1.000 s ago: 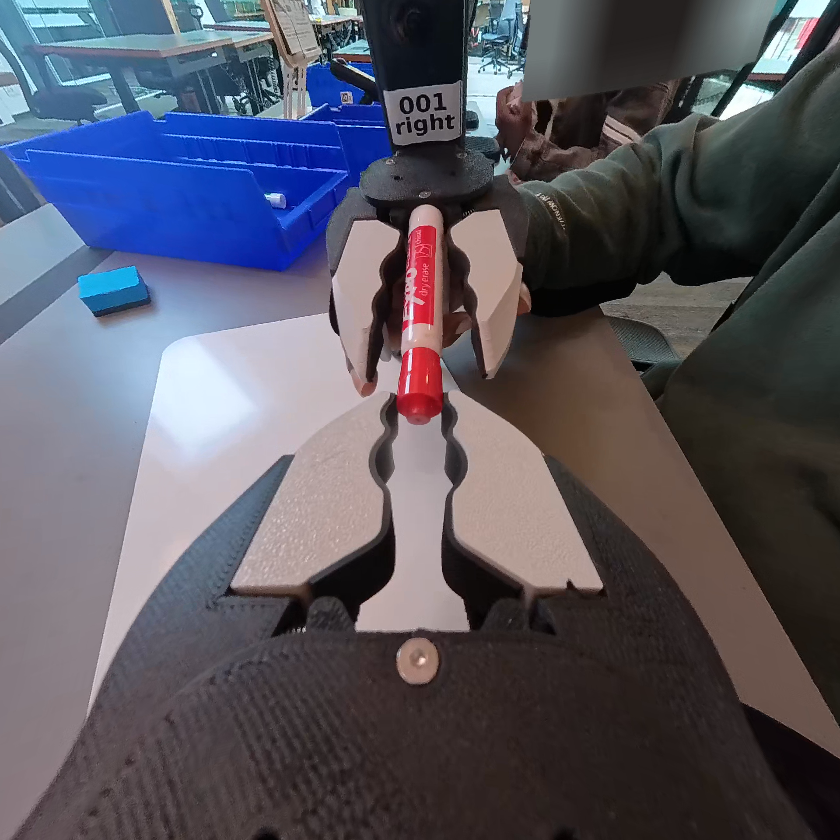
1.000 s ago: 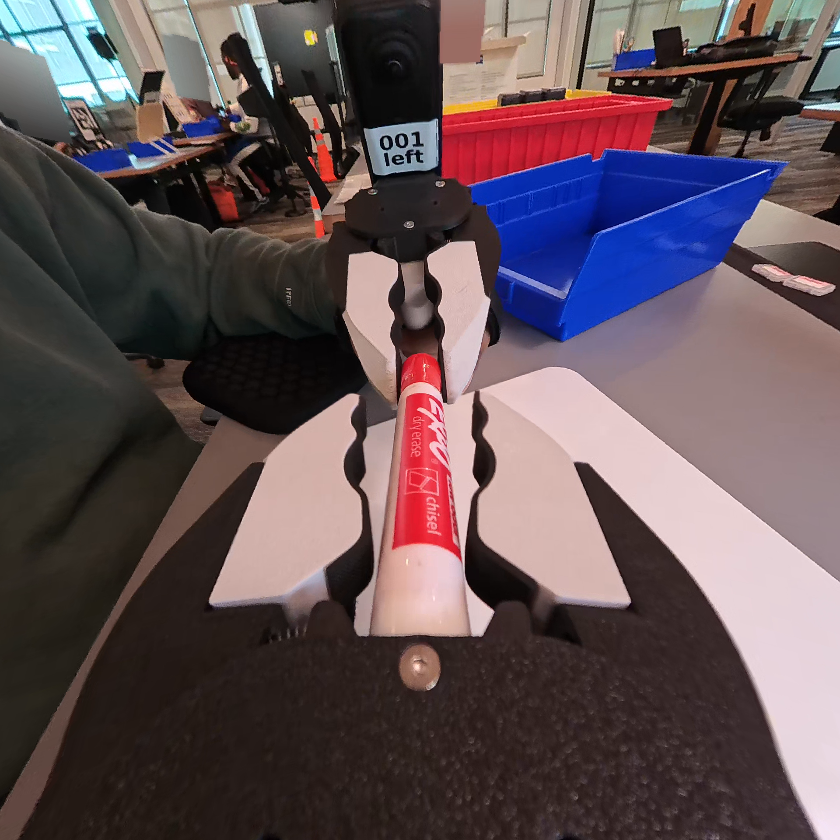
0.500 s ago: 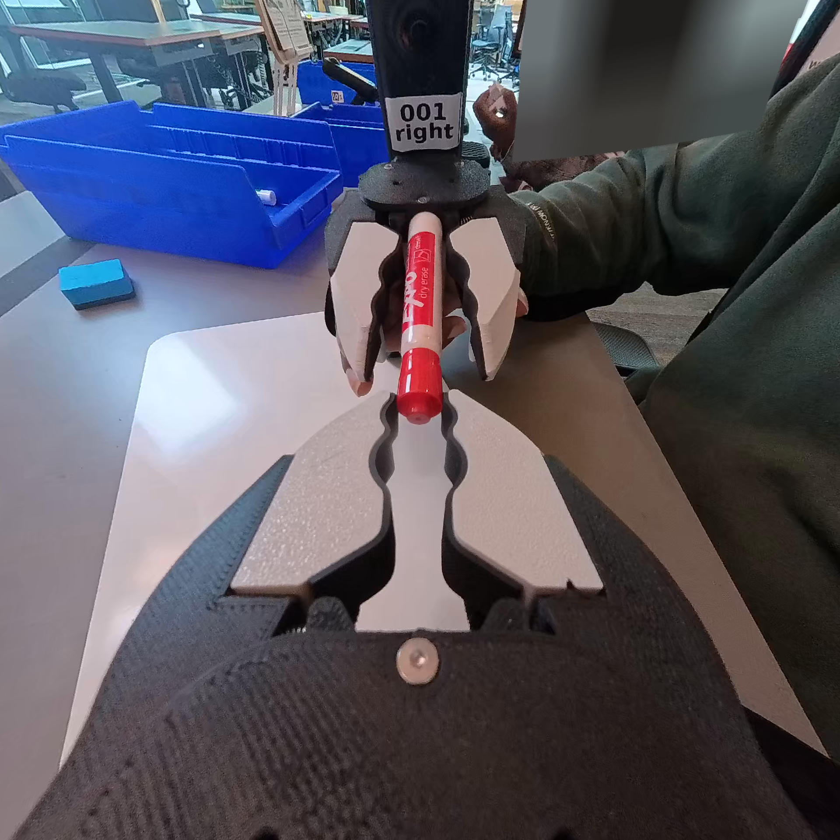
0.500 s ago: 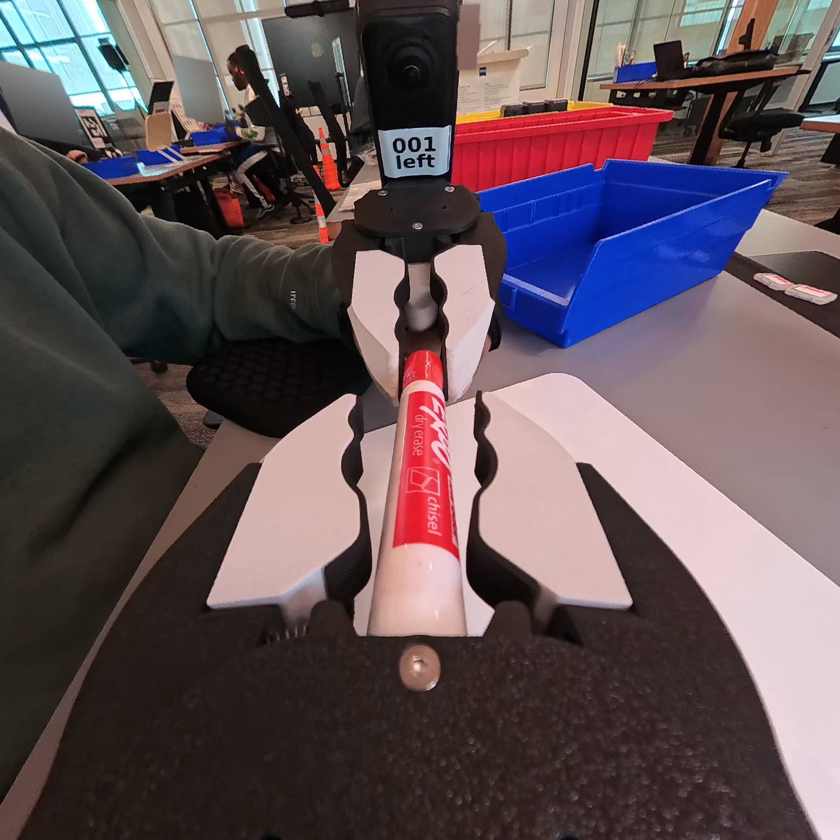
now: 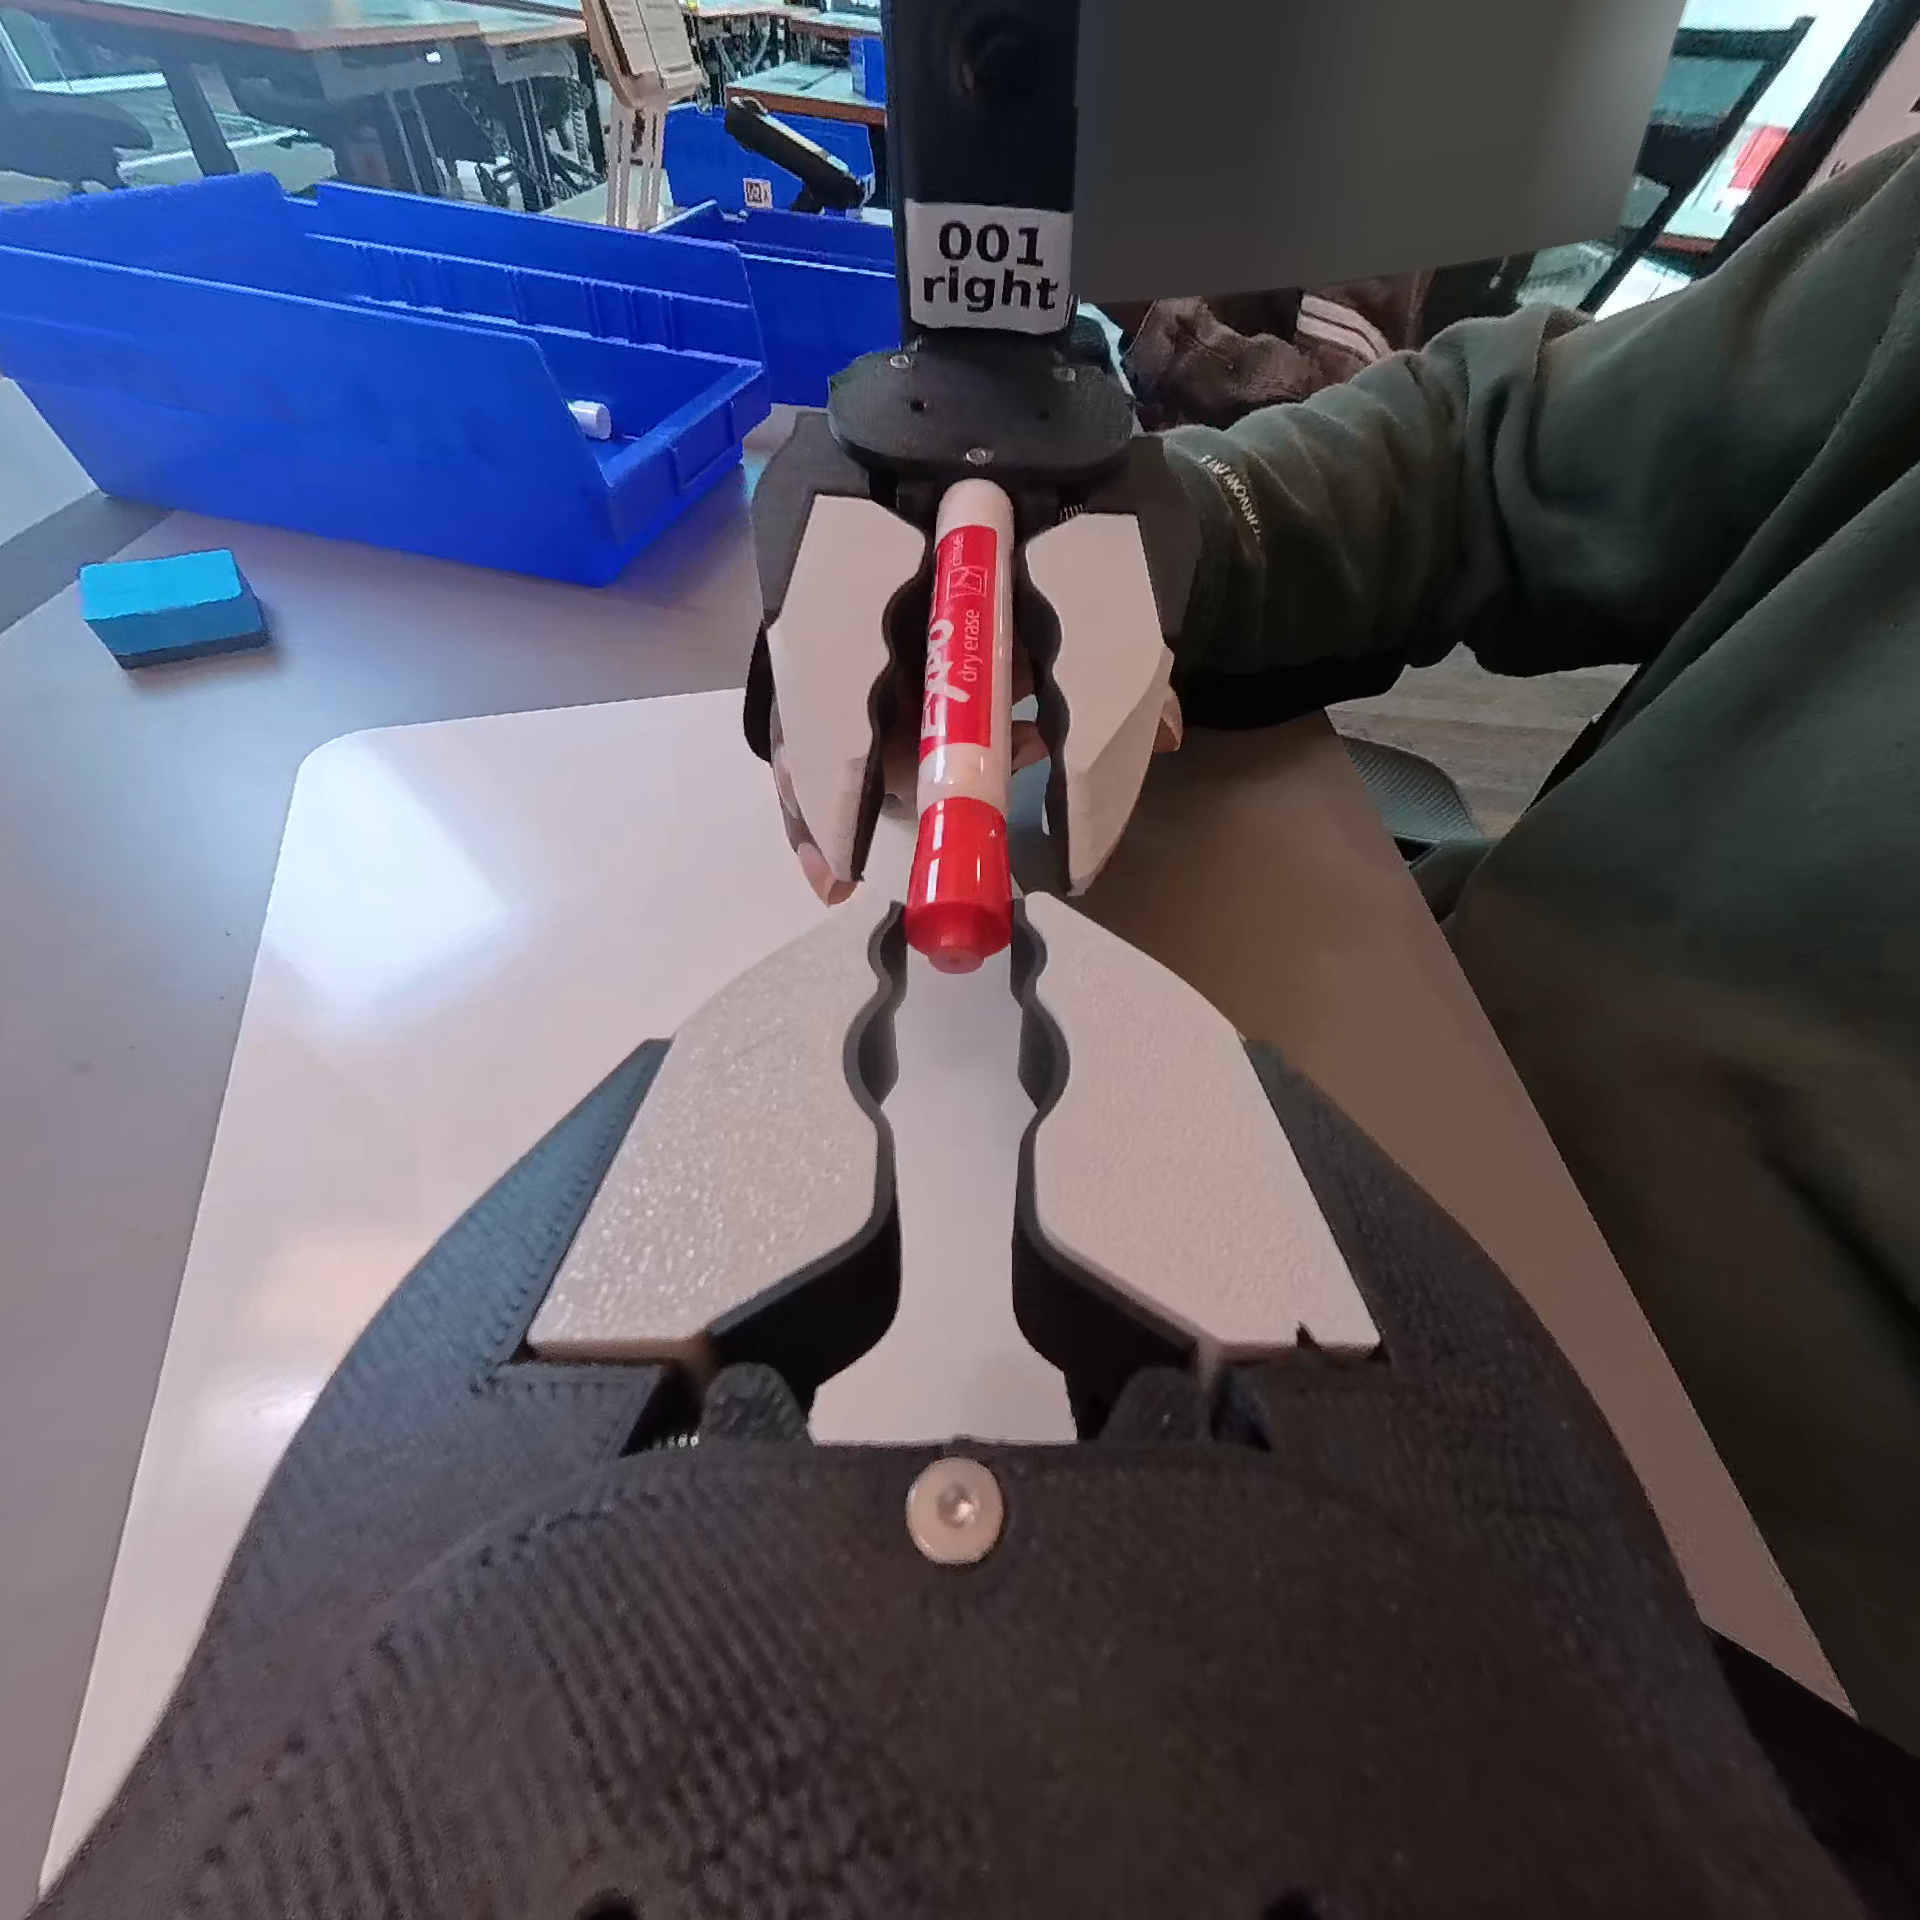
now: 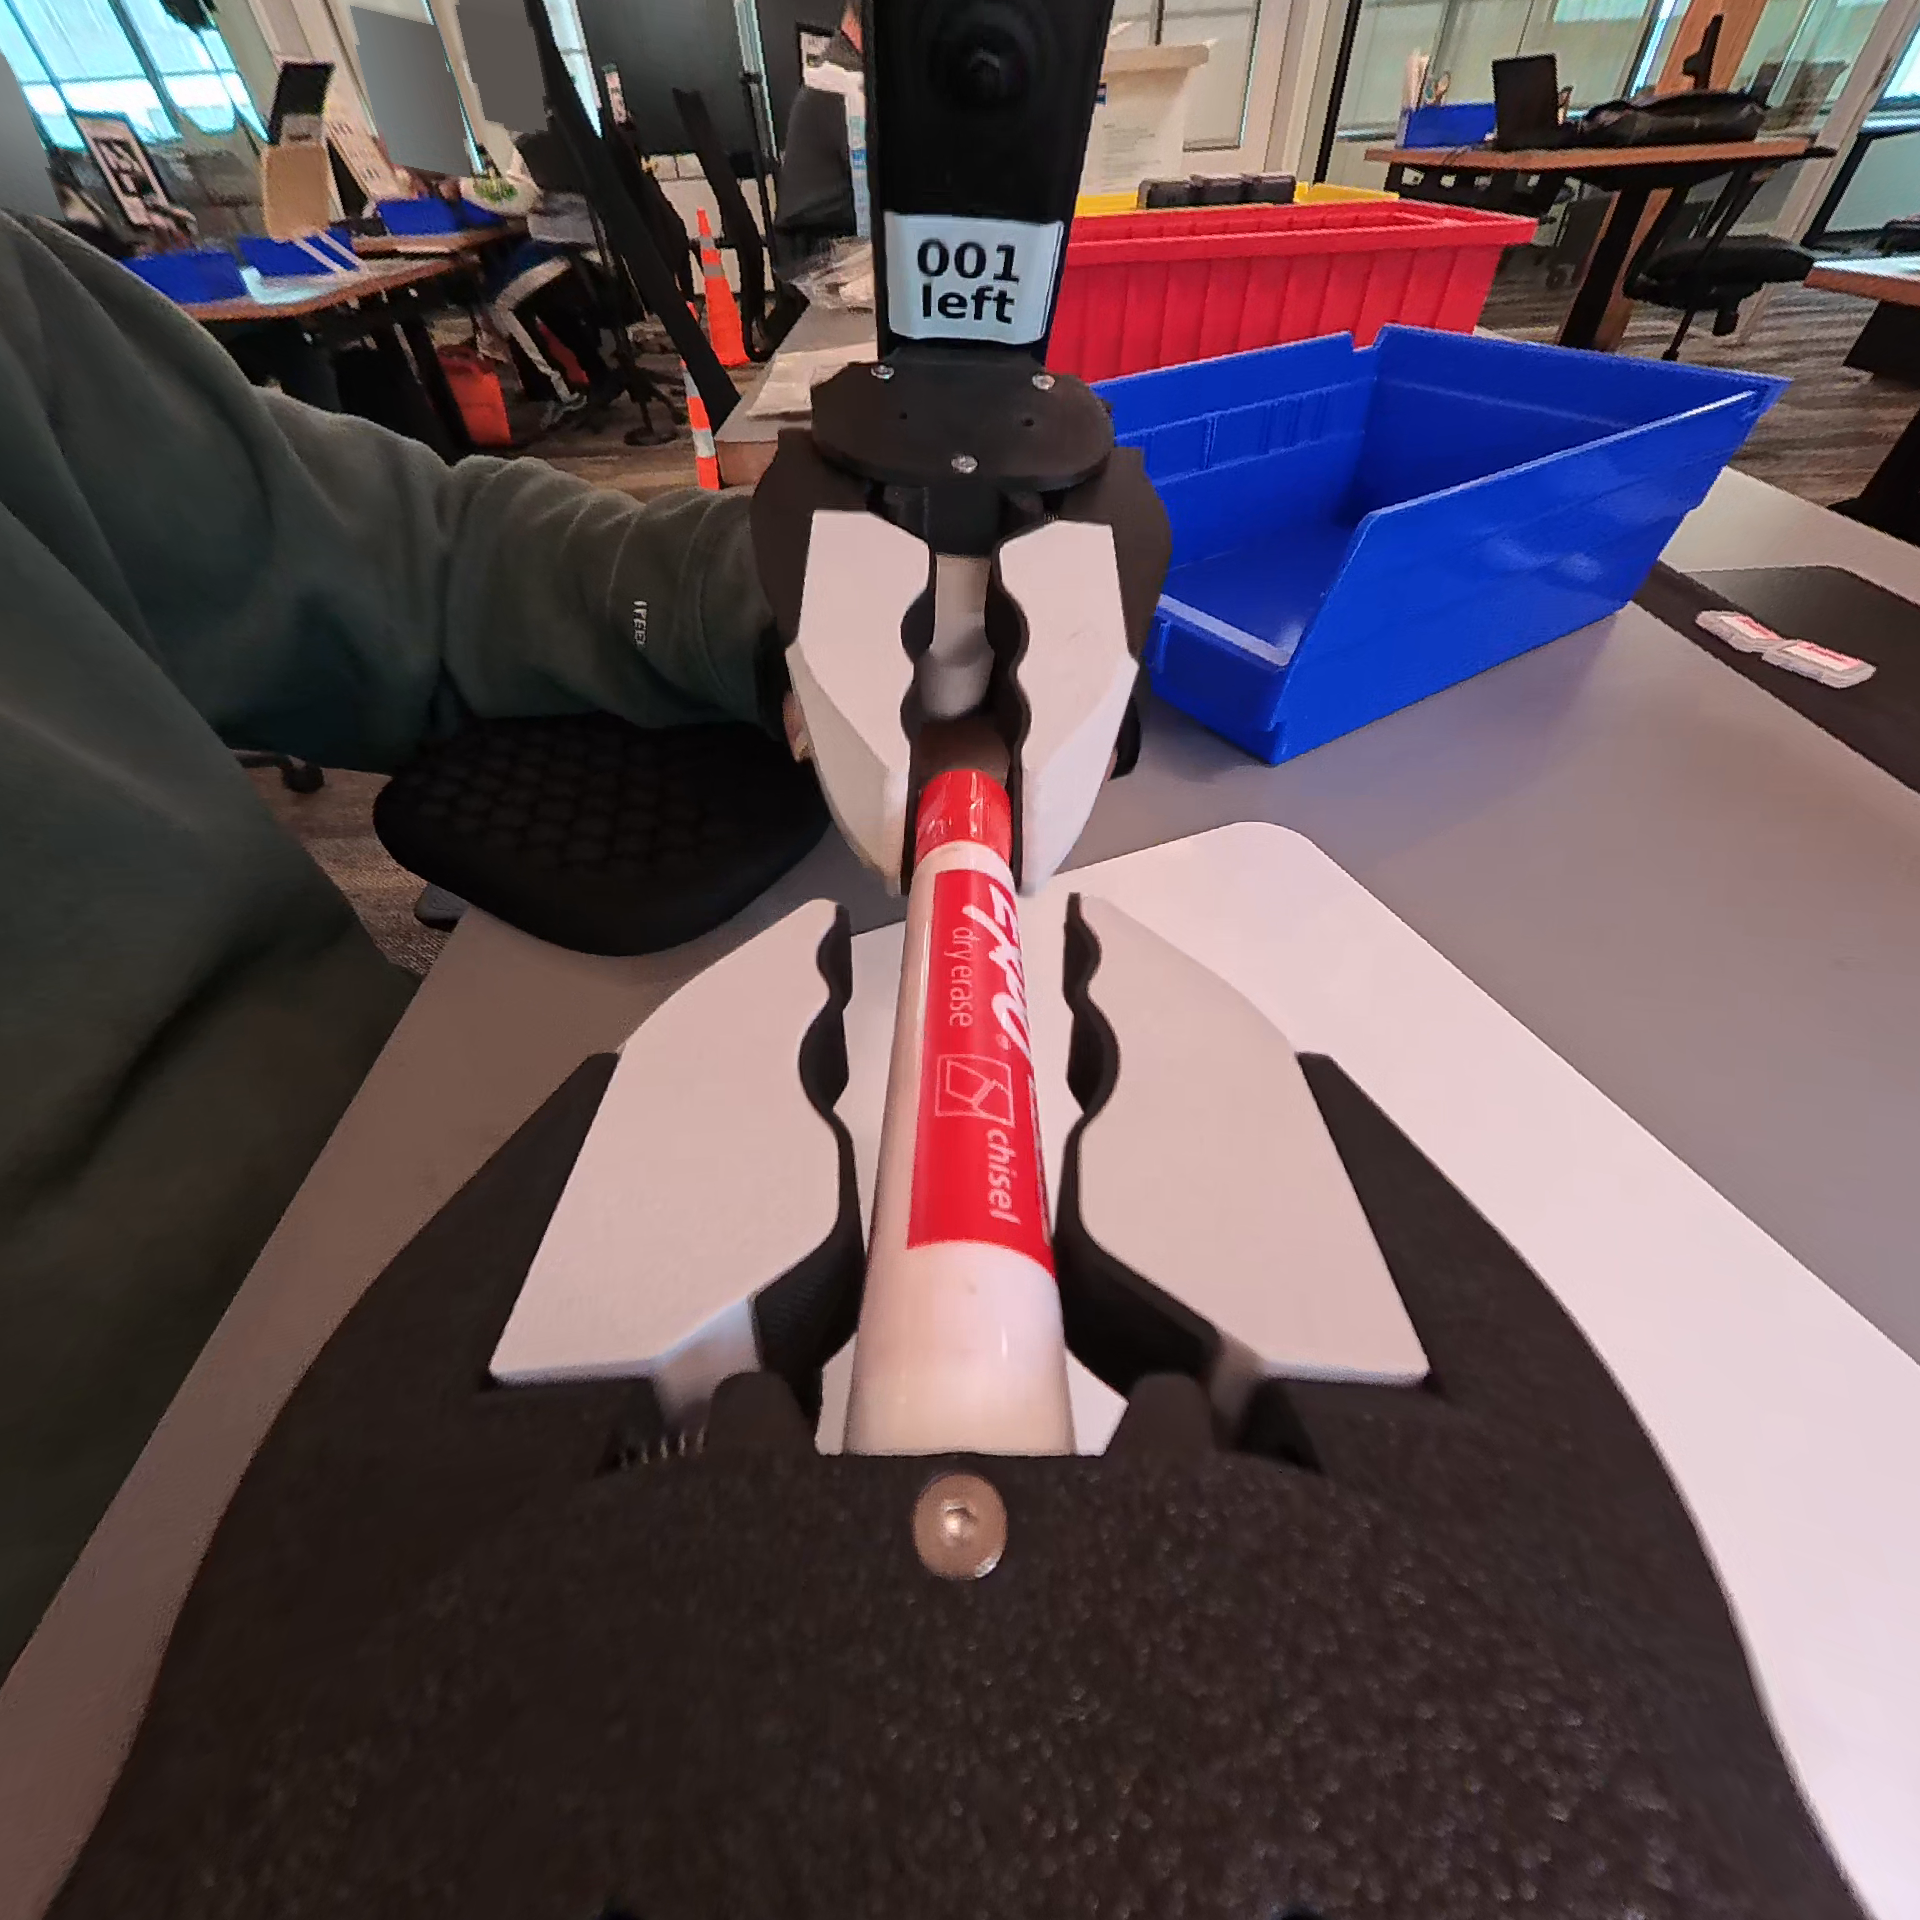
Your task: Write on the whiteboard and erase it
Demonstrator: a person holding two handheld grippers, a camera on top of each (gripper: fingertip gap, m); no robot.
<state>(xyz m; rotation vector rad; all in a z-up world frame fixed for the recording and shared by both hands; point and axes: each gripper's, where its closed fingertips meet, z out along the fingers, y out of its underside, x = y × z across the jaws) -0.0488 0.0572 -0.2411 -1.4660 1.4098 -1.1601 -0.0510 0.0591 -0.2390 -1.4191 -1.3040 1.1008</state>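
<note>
A red-and-white dry-erase marker (image 6: 971, 1091) lies lengthwise in my right gripper (image 6: 956, 914), which is shut on its barrel. The red cap (image 5: 956, 883) points at my left gripper (image 5: 956, 914), whose two fingertips close around the cap's end. The grippers face each other just above the white whiteboard (image 5: 468, 935), which lies flat on the grey table and bears no marks. In the right wrist view the left gripper (image 6: 961, 831) hugs the cap (image 6: 961, 816). A blue eraser (image 5: 171, 608) sits on the table left of the board.
A blue bin (image 5: 364, 416) stands behind the eraser with a small white object (image 5: 589, 418) inside. Another blue bin (image 6: 1455, 540) and a red bin (image 6: 1278, 281) stand beyond the board (image 6: 1455, 1039). Small cards (image 6: 1787, 649) lie far right. Green sleeves flank both grippers. My two grippers' fingertips are within a few centimetres of each other.
Both grippers stay facing each other with the marker between them. The cap sits slightly deeper between the left fingertips. The jaws have not visibly changed.
</note>
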